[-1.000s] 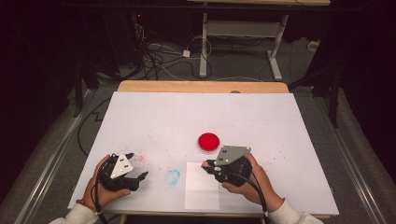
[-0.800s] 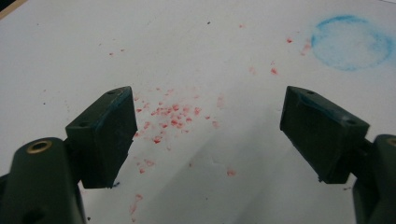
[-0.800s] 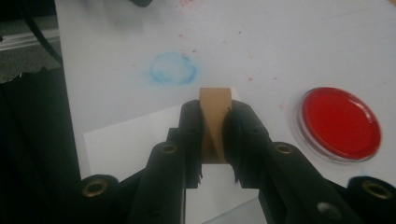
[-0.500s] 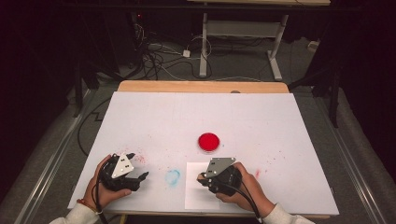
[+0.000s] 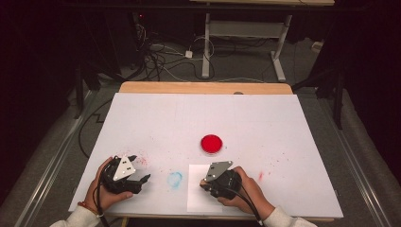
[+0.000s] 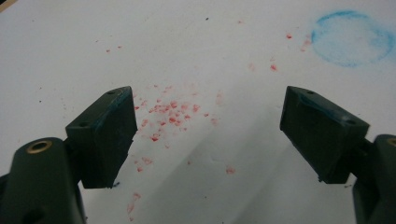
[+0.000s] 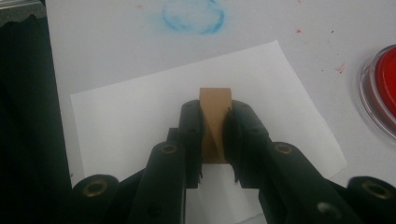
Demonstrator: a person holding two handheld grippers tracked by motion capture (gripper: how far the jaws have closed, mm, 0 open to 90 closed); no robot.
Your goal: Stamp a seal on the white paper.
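Observation:
My right gripper [image 7: 215, 121] is shut on a small tan wooden block [image 7: 215, 105], which sticks out past the jaws. It is low over a white sheet of paper [image 7: 140, 112]; whether the block touches the sheet I cannot tell. In the high view that gripper [image 5: 206, 184] sits over the sheet [image 5: 201, 201] near the table's front edge. A round red ink pad [image 5: 211, 143] lies just behind the sheet and appears at the right edge [image 7: 385, 88]. My left gripper [image 5: 141, 168] rests at the front left, open and empty [image 6: 208, 135].
A blue smudge [image 5: 175, 179] marks the white table cover [image 5: 283, 123] between the two grippers. Red specks [image 6: 163, 116] are scattered under the left gripper's jaws. A wooden strip [image 5: 203, 88] runs along the far edge, with cables and a table frame on the floor beyond.
My right gripper has come down and slid left and nearer the front edge, onto the white sheet, with the block still in it. The left gripper has stayed put.

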